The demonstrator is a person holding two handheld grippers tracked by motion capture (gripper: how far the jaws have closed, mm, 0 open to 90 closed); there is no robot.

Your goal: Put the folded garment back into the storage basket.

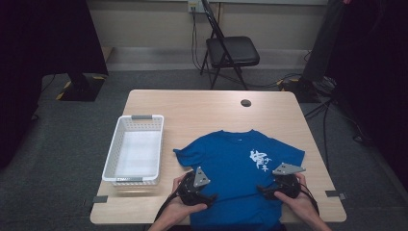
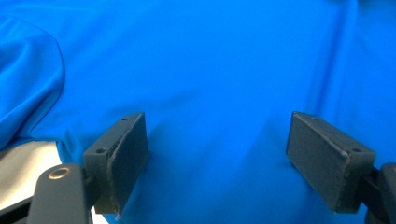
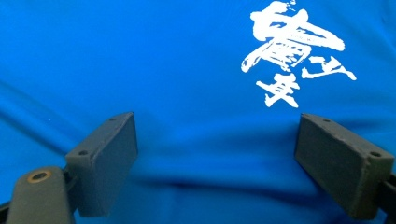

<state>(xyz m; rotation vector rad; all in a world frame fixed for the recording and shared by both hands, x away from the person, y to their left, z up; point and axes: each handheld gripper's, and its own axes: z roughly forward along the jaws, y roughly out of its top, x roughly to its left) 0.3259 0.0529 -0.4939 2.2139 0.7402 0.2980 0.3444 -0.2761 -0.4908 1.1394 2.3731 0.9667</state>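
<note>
Lying flat on a wooden table [image 1: 202, 108], blue T-shirt [image 1: 231, 163], grey carpet [image 1: 62, 139], both hand-held grippers [image 1: 195, 185] [image 1: 284, 183] released.

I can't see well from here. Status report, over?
Left tool and right tool open over blue printed T-shirt. Shirt flat on table. White plastic basket beside, nothing blocking.

High view sits above the person's edge of the table [image 1: 202, 103], looking forward and down, taking in the whole top and the floor beyond. Left gripper view rides close over the blue shirt [image 2: 210, 60], looking along its own jaws. Right gripper view does likewise, near the white print [image 3: 292, 56]. All three share that shirt.
</note>
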